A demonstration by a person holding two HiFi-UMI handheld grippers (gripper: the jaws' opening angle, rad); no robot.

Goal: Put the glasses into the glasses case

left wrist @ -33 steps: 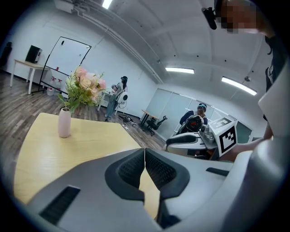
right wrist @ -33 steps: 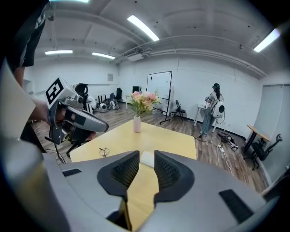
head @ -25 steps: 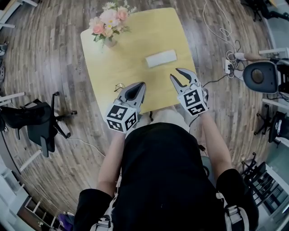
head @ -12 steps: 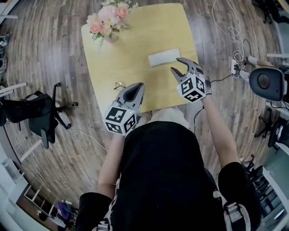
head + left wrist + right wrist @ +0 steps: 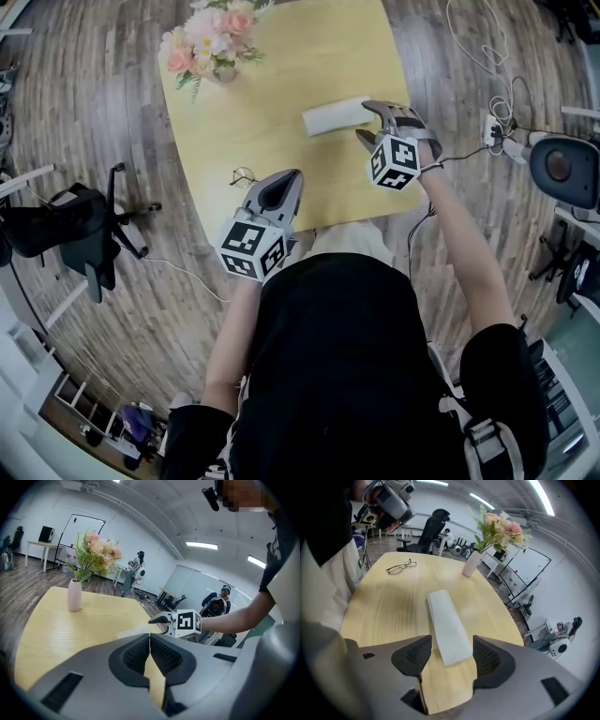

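The thin-framed glasses (image 5: 246, 175) lie unfolded near the left edge of the yellow table (image 5: 281, 84); the right gripper view shows the glasses (image 5: 401, 567) too. The white glasses case (image 5: 333, 116) lies closed at the middle right. My right gripper (image 5: 364, 120) has just been opening its jaws, which now stand wide on either side of the case's near end (image 5: 447, 625), the pads clear of it. My left gripper (image 5: 291, 180) hovers over the near table edge just right of the glasses, shut and empty (image 5: 149, 637).
A pink vase of flowers (image 5: 211, 47) stands at the table's far left corner. On the wooden floor a dark office chair (image 5: 66, 239) sits to the left, and cables with a power strip (image 5: 489, 131) and another chair (image 5: 562, 169) are to the right.
My right gripper has moved forward and down to the case, rolled, and opened its jaws wide around its end. The left gripper has hardly shifted.
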